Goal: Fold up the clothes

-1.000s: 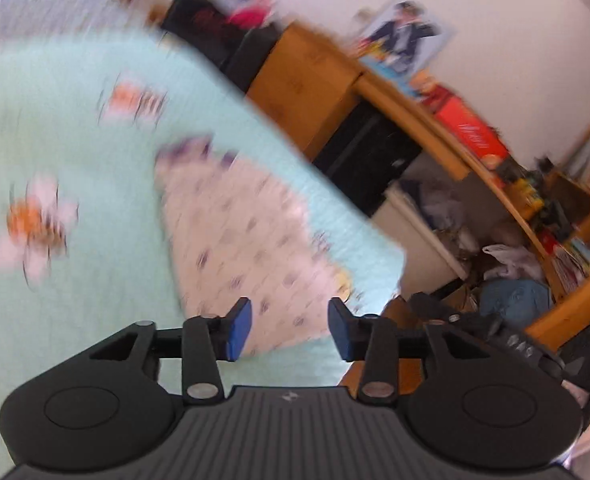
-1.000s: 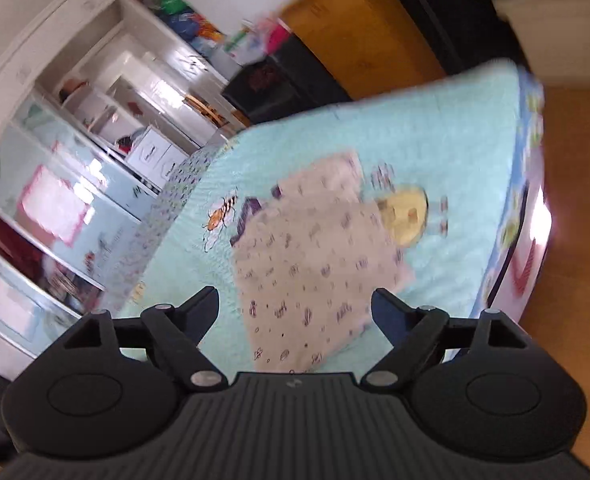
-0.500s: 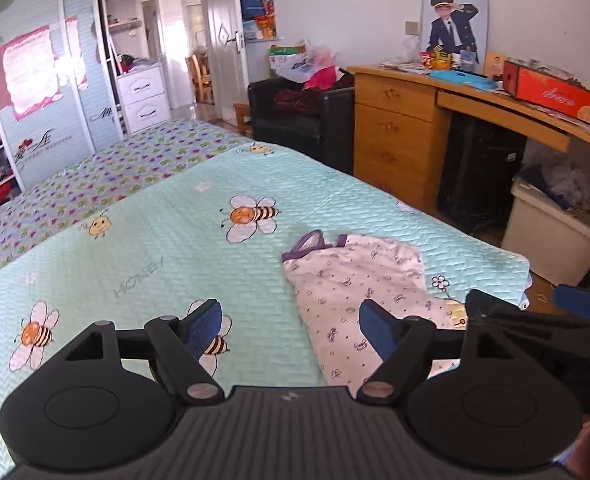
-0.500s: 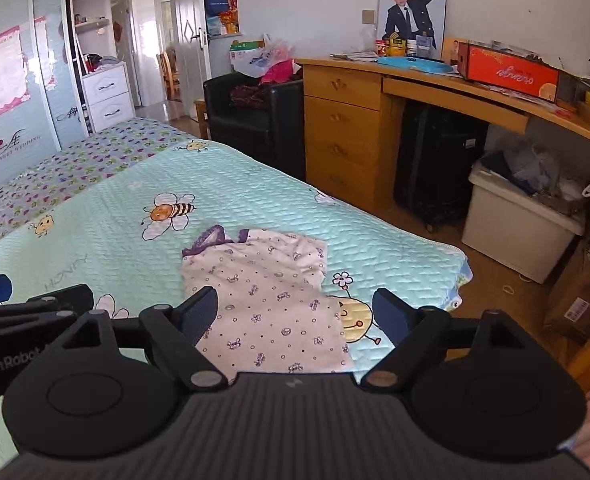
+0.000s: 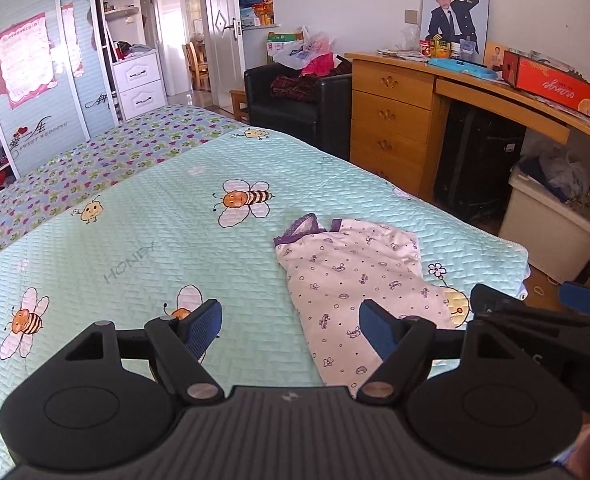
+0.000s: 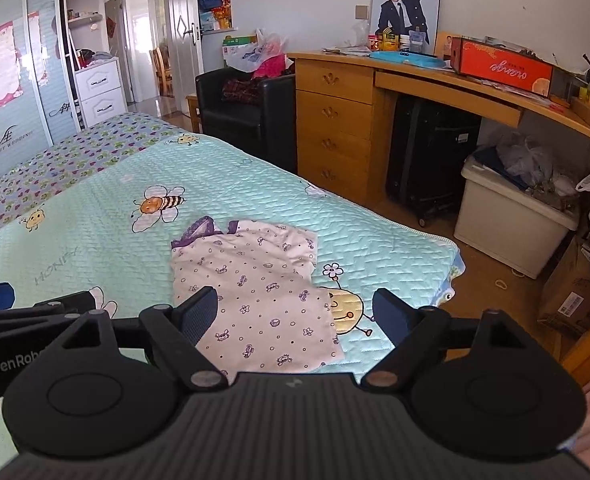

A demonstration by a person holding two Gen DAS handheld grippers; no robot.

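left claw was held above the bed, jaws spread wide, nothing between them. right claw likewise spread wide and empty, hovering over the near edge of the bed. garment, white with small purple print and purple collar trim, lay folded flat on the mint bee-pattern bedspread, toward the near right corner of the bed, collar pointing to the far side. neither claw touched it. wooden desk and black armchair stood beyond the bed on the far right.
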